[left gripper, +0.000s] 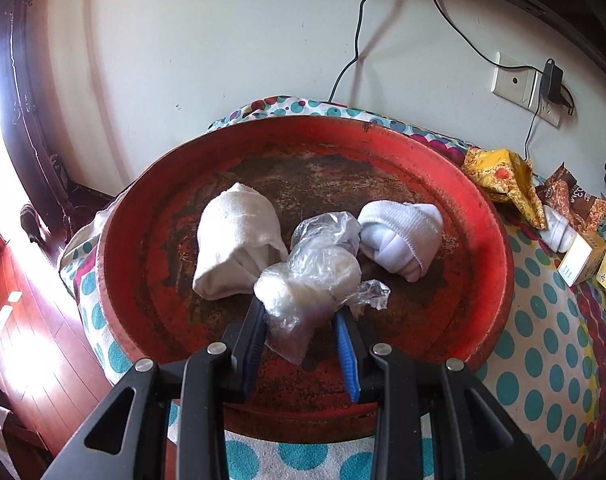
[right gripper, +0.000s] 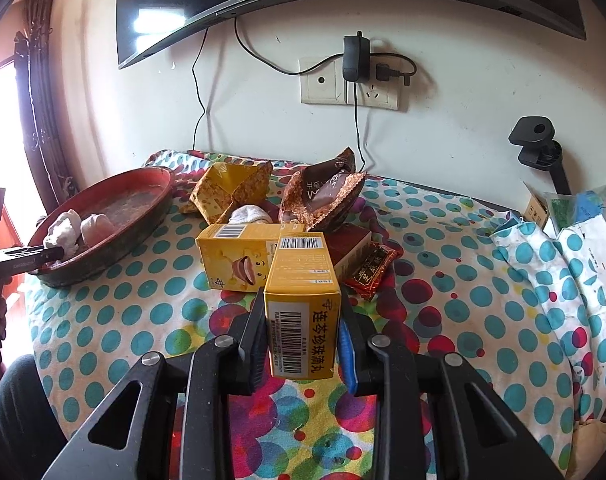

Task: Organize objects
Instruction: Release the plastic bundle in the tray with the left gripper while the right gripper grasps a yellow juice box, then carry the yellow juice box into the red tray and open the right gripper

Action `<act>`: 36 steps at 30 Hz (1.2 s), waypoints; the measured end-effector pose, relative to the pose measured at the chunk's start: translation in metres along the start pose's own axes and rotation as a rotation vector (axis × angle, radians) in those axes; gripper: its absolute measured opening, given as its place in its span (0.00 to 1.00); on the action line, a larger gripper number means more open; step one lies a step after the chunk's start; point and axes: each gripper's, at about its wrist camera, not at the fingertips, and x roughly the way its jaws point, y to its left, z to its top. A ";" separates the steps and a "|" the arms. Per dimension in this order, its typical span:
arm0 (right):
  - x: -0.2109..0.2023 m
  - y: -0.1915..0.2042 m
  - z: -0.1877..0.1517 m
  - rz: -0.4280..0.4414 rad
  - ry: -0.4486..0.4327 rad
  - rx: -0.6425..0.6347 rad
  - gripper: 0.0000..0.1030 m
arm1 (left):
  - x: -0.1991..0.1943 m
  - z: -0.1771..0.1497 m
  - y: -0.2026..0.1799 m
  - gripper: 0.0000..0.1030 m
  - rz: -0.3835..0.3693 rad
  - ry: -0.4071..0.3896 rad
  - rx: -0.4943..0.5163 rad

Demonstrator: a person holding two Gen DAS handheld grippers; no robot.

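Dotted cloth (right gripper: pixel 115 320) covering surface; my left tool (left gripper: pixel 299 312) gripping bag (left gripper: pixel 311 276) over tray (left gripper: pixel 143 208); right tool (right gripper: pixel 303 308) clamping box (right gripper: pixel 303 304).

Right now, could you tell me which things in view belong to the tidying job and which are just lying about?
Job:
- red tray holding two rolled socks
- plastic-wrapped bundle in the left gripper
- yellow box in the right gripper
- second yellow box, snack wrappers, loose sock

Lying about:
- monitor
- wall socket, charger
- black clamp stand
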 end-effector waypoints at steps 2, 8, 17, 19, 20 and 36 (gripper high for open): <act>-0.002 0.000 0.000 -0.005 -0.010 -0.001 0.27 | -0.003 0.000 0.000 0.33 -0.007 -0.014 -0.001; -0.001 0.000 0.001 -0.016 -0.007 0.000 0.27 | -0.009 0.000 0.002 0.70 -0.020 -0.055 -0.015; -0.001 -0.003 0.000 -0.022 -0.012 0.006 0.27 | -0.036 -0.013 0.010 0.79 -0.034 -0.084 -0.029; -0.002 -0.004 0.000 -0.028 -0.012 0.017 0.27 | -0.041 -0.018 0.009 0.79 -0.027 -0.080 -0.016; -0.002 -0.005 0.000 -0.033 -0.011 0.021 0.27 | -0.044 -0.021 0.008 0.79 -0.020 -0.080 -0.006; 0.000 0.085 0.050 0.013 -0.023 -0.093 0.27 | -0.079 -0.027 0.014 0.79 -0.055 -0.093 -0.033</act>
